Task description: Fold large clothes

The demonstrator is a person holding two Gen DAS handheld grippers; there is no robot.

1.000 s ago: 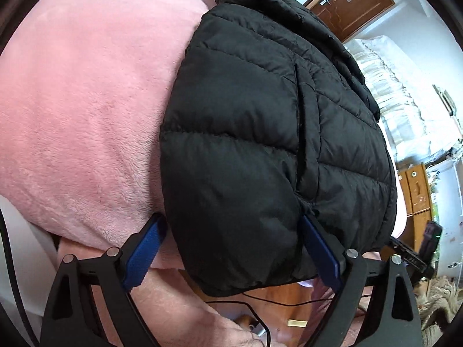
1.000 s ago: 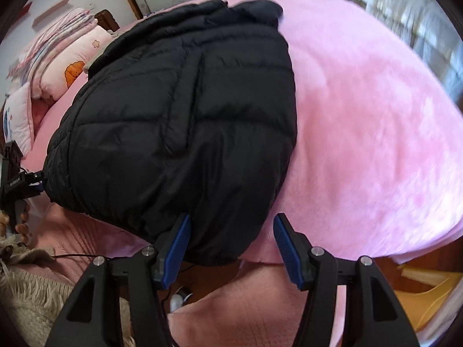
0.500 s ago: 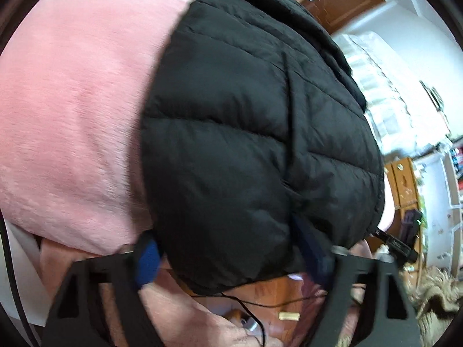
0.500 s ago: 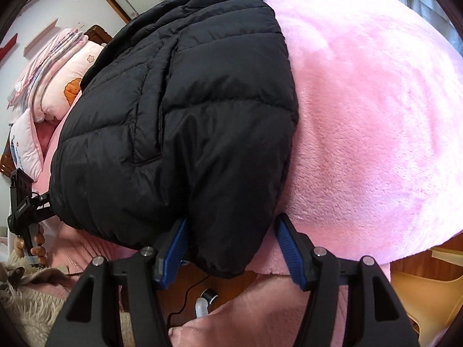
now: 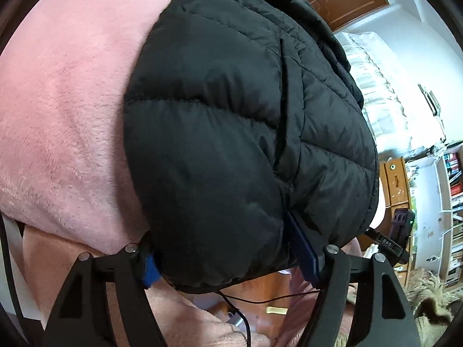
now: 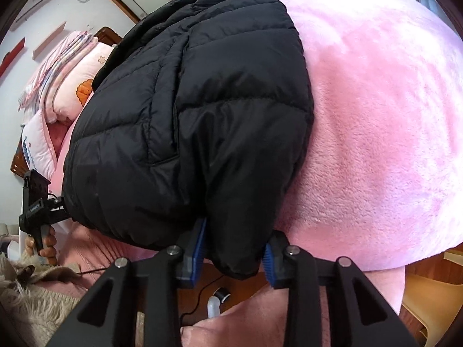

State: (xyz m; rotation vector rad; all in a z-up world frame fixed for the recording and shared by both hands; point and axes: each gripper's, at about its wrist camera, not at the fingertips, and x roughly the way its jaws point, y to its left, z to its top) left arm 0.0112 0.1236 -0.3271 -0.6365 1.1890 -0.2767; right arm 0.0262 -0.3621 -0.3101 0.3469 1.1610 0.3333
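The black quilted puffer jacket [image 5: 231, 121] lies flat on the pink plush blanket [image 5: 66, 101], its hem overhanging the edge.
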